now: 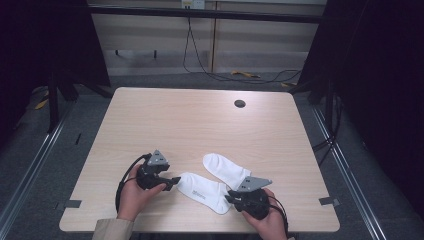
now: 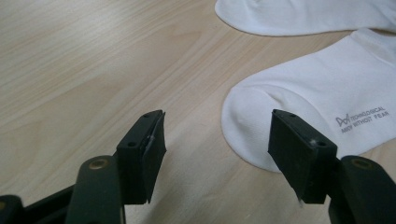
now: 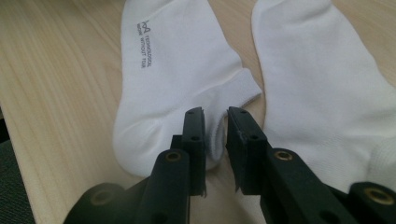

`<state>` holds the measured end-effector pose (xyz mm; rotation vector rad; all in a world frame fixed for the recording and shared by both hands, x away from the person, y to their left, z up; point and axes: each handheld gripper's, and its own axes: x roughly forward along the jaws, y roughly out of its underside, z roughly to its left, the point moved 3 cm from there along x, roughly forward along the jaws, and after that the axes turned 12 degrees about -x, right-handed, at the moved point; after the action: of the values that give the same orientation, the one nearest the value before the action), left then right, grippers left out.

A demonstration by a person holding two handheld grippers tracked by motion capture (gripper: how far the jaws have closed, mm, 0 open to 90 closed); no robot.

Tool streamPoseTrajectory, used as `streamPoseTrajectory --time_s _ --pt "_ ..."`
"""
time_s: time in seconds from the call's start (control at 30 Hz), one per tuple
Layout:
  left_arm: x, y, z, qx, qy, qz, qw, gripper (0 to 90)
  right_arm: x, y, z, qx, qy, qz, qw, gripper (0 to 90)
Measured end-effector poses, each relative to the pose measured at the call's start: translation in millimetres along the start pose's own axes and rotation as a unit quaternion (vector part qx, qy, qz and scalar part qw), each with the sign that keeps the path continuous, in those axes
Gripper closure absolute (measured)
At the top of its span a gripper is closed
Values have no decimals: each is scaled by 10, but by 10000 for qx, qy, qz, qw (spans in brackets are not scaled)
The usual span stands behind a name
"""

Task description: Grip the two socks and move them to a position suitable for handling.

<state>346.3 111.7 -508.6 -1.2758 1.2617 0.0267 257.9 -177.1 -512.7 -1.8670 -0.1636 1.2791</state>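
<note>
Socks are my work: two white cotton ankle socks lie near my edge of the pale wooden table. From the high view, the printed sock lies between my hands and the plain sock just behind it, their near ends meeting by my right hand. My left gripper sits at the printed sock's toe, my right gripper at its cuff end.

Along my left gripper, the jaws stand released, wide apart, with bare wood under the left one and the rounded toe just reaching the right one; nothing is pinched.

Along my right gripper, the jaws are nearly together over the folded cuff, but I cannot tell whether cloth is caught. I judge a good grasp needs both pads low, taking one edge of fabric, not the plain sock beside it.
</note>
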Motion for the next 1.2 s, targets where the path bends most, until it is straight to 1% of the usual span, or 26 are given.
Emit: streamPoseTrajectory --time_s 0.1,0.17,0.2,0.23,0.27,0.33,0.4,0.47,0.53,0.57,0.6,0.63,0.67,0.7,0.73,0.77,0.8,0.93,0.97,1.0,1.03,1.1,1.13,1.2 --pt "9 -16 2 30 -30 39 10000 394 14 0 -7 -6 -28 11 10000 778" --pt "23 -21 -6 48 6 40 10000 410 16 -3 -7 -7 -18 14 10000 777" --pt "54 -24 -39 72 44 53 10000 419 15 -7 -4 -30 12 24 10000 773" --pt "68 -25 -48 144 20 77 9999 432 13 -8 1 -49 18 34 10000 770" --pt "77 -24 -61 166 18 146 9998 439 13 -9 0 -82 35 38 10000 768" --pt "103 -10 -82 231 7 144 9996 484 12 -10 -2 -92 55 54 9999 767" --pt "115 7 -102 226 64 207 9995 495 5 -17 -9 -80 77 62 9999 762" --pt "124 18 -119 239 50 283 9993 500 0 -26 -15 -52 90 65 9999 762" --pt "116 25 -126 178 72 296 9994 513 4 -27 -22 -36 79 72 9999 763" --pt "112 31 -124 212 55 352 9991 522 12 -24 -24 -15 48 106 9999 763" --pt "123 44 -127 222 51 348 9991 524 23 -20 -28 -21 42 131 9999 763" --pt "124 53 -129 187 43 375 9991 524 33 -18 -26 2 25 149 9999 763" --pt "130 58 -133 145 95 352 9992 529 40 -20 -26 -2 21 135 9999 763" --pt "130 58 -133 145 95 352 9992 533 43 -23 -29 -41 19 120 9999 763" --pt "134 62 -149 163 107 340 9992 540 39 -30 -21 -15 28 148 9999 763" --pt "137 62 -158 197 135 324 9992 557 41 -35 -24 -83 38 148 9998 763" --pt "131 64 -162 206 125 370 9990 582 40 -39 -24 -99 54 153 9998 763" --pt "136 55 -198 195 146 396 9989 663 24 -43 -22 -51 44 133 9999 763" --pt "129 51 -205 189 151 472 9986 687 21 -42 -21 -56 43 145 9999 762" --pt "135 50 -216 171 172 464 9986 715 18 -40 -24 -80 63 170 9998 763" --pt "136 48 -221 194 204 483 9984 739 17 -39 -30 -101 72 161 9998 763" --pt "137 54 -230 155 278 478 9983 803 16 -35 -35 -59 72 179 9998 763" --pt "138 59 -237 125 308 466 9984 825 21 -31 -37 -56 73 167 9998 762" --pt "131 60 -243 143 336 522 9980 846 28 -20 -30 -53 36 172 9998 762"
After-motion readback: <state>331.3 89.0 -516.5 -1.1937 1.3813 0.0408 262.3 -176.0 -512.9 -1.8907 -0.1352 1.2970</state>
